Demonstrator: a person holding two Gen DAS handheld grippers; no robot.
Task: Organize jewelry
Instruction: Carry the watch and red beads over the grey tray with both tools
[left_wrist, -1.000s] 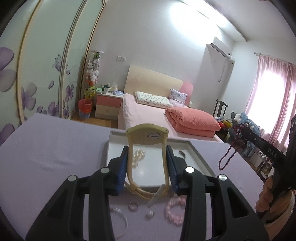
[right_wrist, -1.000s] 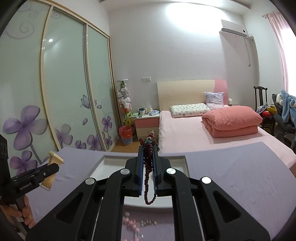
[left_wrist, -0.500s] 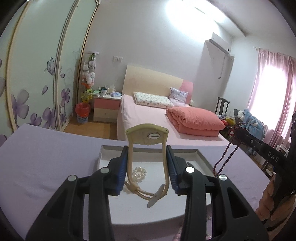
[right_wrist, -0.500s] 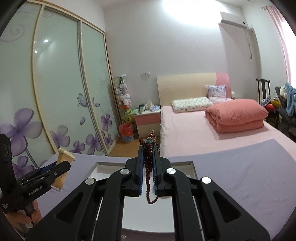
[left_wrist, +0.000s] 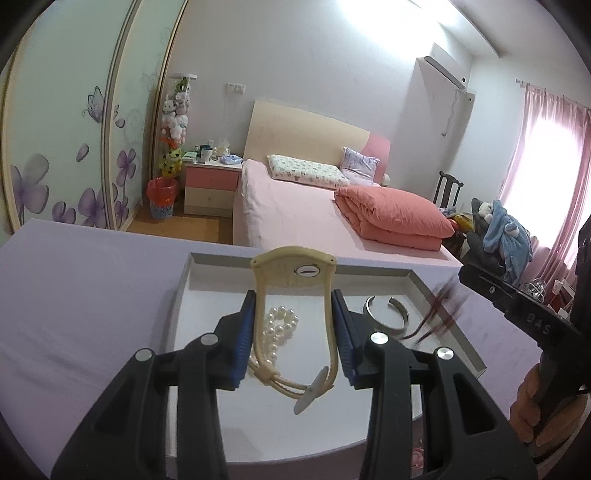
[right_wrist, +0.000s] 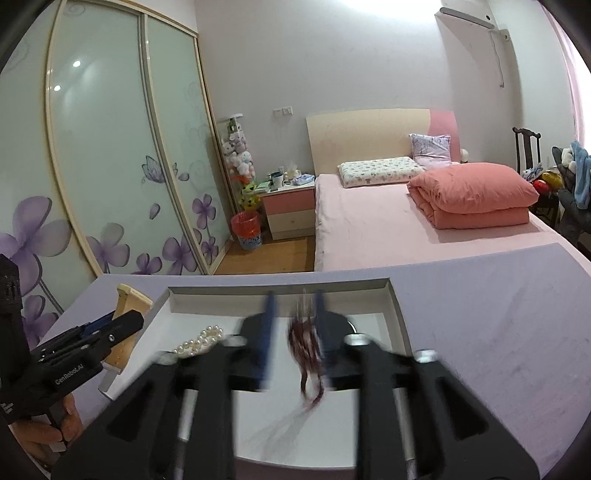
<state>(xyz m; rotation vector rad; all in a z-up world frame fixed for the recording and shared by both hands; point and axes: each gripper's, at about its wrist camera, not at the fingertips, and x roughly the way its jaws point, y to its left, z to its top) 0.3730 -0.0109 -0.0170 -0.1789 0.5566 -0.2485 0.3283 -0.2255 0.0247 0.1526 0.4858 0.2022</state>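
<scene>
Two grippers reached level over the shallow white tray (left_wrist: 184, 291). Left gripper (left_wrist: 293, 332) pinched the cream plastic watch (left_wrist: 293, 269) above the tray's middle; right gripper (right_wrist: 293, 325), jaws spread, had the blurred dark-red bead string (right_wrist: 304, 343) between them, near the tray's right edge.

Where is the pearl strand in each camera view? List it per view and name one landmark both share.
Left wrist view: the pearl strand lies in the tray, centre of frame, just inside the left fingers.
Right wrist view: pearl strand lower left, in the tray's left part.
Shared landmark: the tray, with the bed beyond it.
</scene>
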